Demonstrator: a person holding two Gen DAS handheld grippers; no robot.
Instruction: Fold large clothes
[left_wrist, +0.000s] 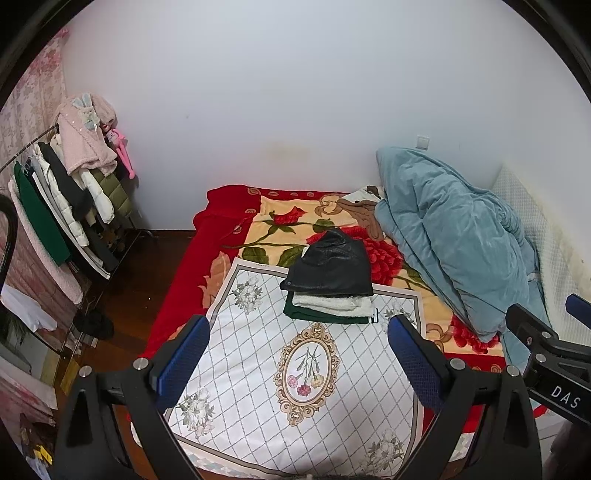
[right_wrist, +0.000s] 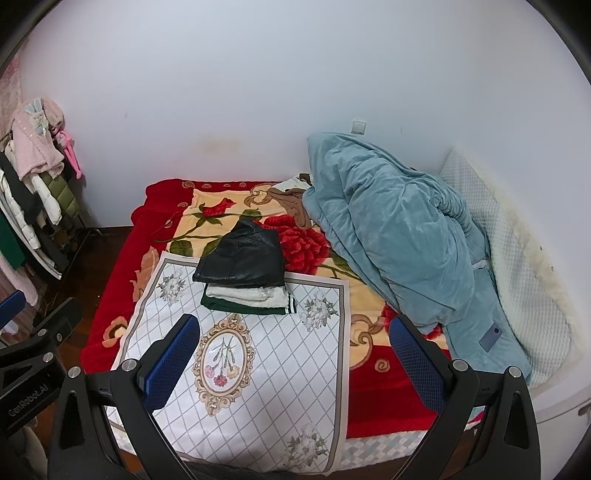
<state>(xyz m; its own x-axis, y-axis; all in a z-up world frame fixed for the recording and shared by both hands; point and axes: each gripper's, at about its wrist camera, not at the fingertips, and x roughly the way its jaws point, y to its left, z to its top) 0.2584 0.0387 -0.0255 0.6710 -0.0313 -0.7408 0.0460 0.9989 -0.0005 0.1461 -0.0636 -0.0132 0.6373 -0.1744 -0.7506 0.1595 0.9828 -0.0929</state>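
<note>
Clothes for this task are not in either gripper. Left gripper (left_wrist: 297, 363) hangs above the near part of the bed with its jaws wide apart and nothing between them; right gripper (right_wrist: 291, 363) is likewise spread wide and empty, held just beside the left one.

Below both lies a white patterned cloth (left_wrist: 258, 354) spread flat on the red floral blanket (left_wrist: 280, 221). At its far edge sits a stack of folded clothes (left_wrist: 332, 291): a black leather-look garment (right_wrist: 243, 262) on top, a white fleecy layer (right_wrist: 247, 293) under it, a dark green garment (right_wrist: 240, 307) at the bottom.

Beyond, to the right, a blue quilt (right_wrist: 399, 243) is heaped against the wall. A clothes rack (left_wrist: 70, 206) with hanging coats stands left of the bed.

Assessment: the stack appears finished; the spread cloth is free for a next garment, likely from the rack. Coats there look padded, so bulky, soft, springy, and prone to unfolding. Shiny shells may slip in the pads. Recommended hold: shoulder seams or hem corners, one gripper each, pinching both layers.
</note>
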